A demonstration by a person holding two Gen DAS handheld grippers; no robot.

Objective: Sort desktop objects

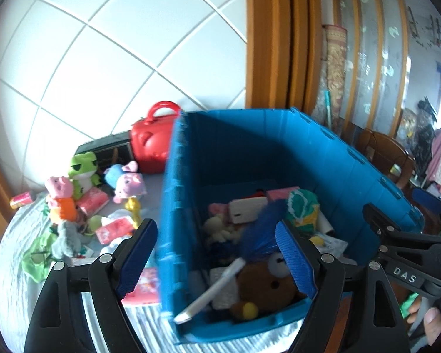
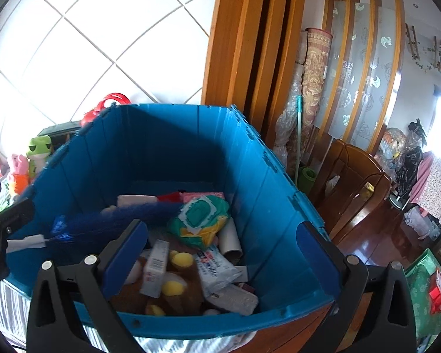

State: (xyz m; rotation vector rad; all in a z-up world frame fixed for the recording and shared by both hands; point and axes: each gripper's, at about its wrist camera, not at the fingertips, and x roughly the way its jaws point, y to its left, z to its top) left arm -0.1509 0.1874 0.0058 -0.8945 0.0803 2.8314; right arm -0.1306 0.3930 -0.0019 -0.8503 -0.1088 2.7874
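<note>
Overhead, both tongs gaping empty, left tongs (image 1: 217,253), right tongs (image 2: 223,242), blue crate (image 2: 173,147) crammed, plush toys (image 1: 73,188) beside.

Domestic premises, probably a living-dining room: wooden chair (image 2: 355,182), rolled carpet (image 2: 314,70), tiled wall (image 1: 117,44), plush toys (image 1: 82,173).

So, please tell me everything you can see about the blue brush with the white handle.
The blue brush has a fluffy head of dark blue bristles and a slim white handle that looks like plastic. It is blurred in both views, as if moving. It is inside the blue bin, above the brown plush bear and boxes, handle toward the near-left corner. Neither claw grips it; whether it rests on the pile cannot be told.
</note>
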